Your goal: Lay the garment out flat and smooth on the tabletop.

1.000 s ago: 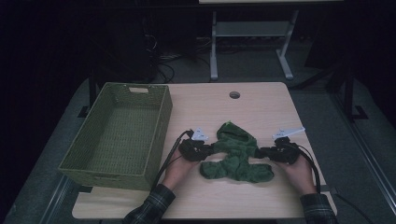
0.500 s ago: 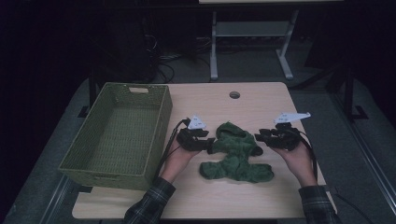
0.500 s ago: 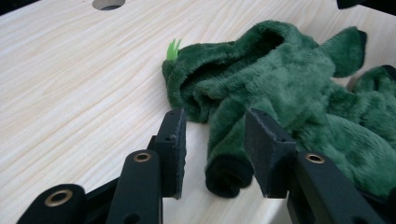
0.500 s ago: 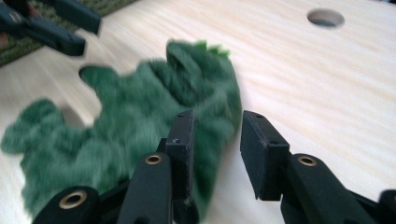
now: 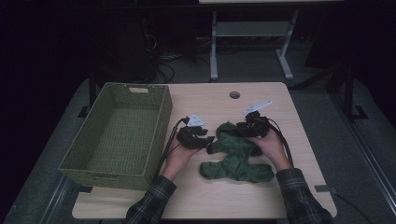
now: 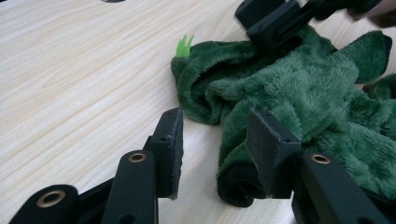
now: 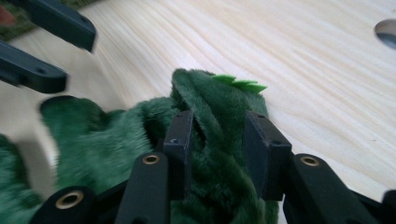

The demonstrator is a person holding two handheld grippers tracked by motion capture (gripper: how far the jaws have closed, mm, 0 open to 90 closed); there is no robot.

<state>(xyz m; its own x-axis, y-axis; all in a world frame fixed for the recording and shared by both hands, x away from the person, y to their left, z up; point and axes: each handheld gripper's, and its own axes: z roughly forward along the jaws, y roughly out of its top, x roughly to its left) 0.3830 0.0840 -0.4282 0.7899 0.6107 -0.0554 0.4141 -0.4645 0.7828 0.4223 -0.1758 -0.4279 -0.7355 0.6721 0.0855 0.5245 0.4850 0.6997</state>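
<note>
A green plush garment point(image 5: 236, 158) lies crumpled on the table, with small light-green spikes point(image 6: 184, 45) at its far edge. My left gripper point(image 5: 208, 140) sits at its left side. Its jaws have just been opening and stand apart point(image 6: 215, 116), with a dark hem of the garment point(image 6: 238, 186) beside the right jaw. My right gripper point(image 5: 239, 130) is over the garment's upper part. Its jaws have also been opening, and they straddle a thick fold of plush point(image 7: 218, 116) just below the spikes point(image 7: 240, 83).
A green woven basket point(image 5: 161, 121) stands empty at the left of the wooden table point(image 5: 210, 100). A round cable hole point(image 5: 234, 94) sits near the far edge. Cables trail from both grippers toward the person.
My right gripper has moved left and away from the person, from the garment's right end to its upper part. Both grippers' jaws stand wider apart. The left hand has barely shifted.
</note>
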